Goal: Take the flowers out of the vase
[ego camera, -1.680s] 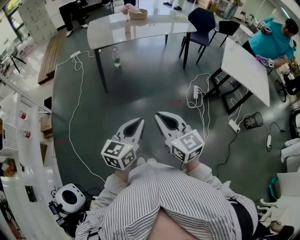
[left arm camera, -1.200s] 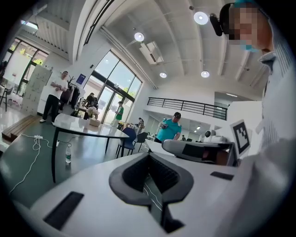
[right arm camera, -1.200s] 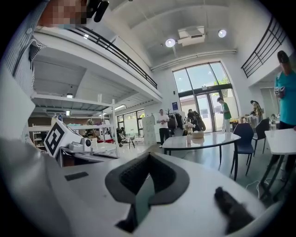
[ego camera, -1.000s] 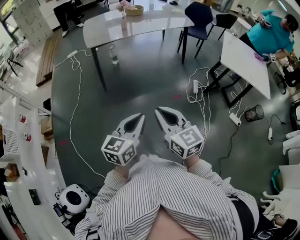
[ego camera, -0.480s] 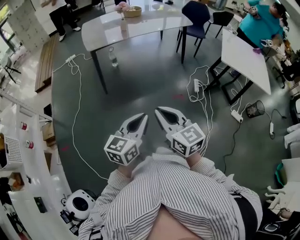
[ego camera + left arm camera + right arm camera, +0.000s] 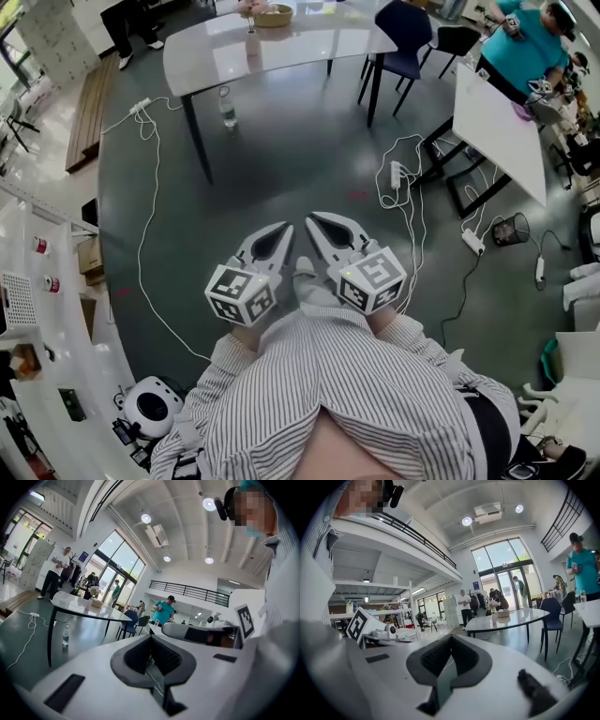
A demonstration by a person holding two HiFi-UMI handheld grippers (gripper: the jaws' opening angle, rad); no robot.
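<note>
The vase with pink flowers point(image 6: 249, 11) stands far off on the long white table point(image 6: 281, 52) at the top of the head view, beside a woven basket point(image 6: 274, 14). In the right gripper view the flowers point(image 6: 492, 605) and basket point(image 6: 503, 613) are small on that table point(image 6: 511, 619). My left gripper point(image 6: 284, 227) and right gripper point(image 6: 309, 221) are held side by side close to my body above the floor, far from the table. Both are shut with nothing between their jaws. The left gripper point(image 6: 151, 637) and right gripper point(image 6: 451, 638) both point toward the table.
A water bottle point(image 6: 225, 108) stands on the floor under the table. White cables point(image 6: 150, 216) and power strips point(image 6: 395, 174) trail over the dark floor. A blue chair point(image 6: 403, 37), a second white table point(image 6: 497, 122), a wire bin point(image 6: 506, 228) and a person in teal point(image 6: 525, 47) are at right; white shelving point(image 6: 37, 281) at left.
The view has shifted as I walk toward the table, and my foot now shows between the grippers. Both grippers stay shut and side by side in front of me.
</note>
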